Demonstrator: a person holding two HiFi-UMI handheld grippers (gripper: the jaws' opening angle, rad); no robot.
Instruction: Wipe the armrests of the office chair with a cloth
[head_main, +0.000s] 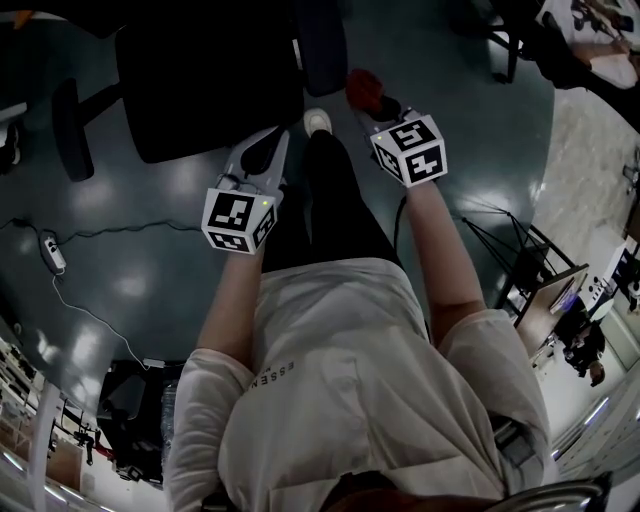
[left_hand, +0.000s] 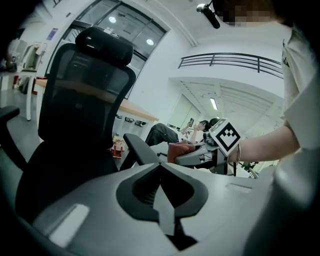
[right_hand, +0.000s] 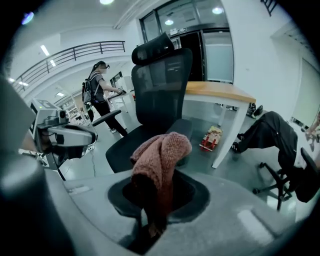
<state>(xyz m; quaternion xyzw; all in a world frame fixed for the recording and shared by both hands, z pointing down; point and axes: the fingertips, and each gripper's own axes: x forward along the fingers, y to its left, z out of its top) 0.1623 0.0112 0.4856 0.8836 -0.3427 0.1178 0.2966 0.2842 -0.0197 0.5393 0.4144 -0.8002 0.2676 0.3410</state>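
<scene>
The right gripper (right_hand: 156, 210) has its fingers clamped on a pinkish-red cloth (right_hand: 161, 150). It is a coarse knit that bunches above the fingertips and flops forward over them. It looks light, soft and limp, so it should mould to a curved pad. It is best pinched through a thick fold, as here, leaving a loose wad ahead of the fingers for rubbing. The left gripper (left_hand: 162, 197) has its fingers pressed together on nothing. Ahead of both pairs of fingers stands the office chair (right_hand: 160, 95), black with a mesh back and a headrest. Its nearer armrest (left_hand: 141, 150), a long, smooth, round-ended dark pad, lies near the cloth and seems apart from it.
</scene>
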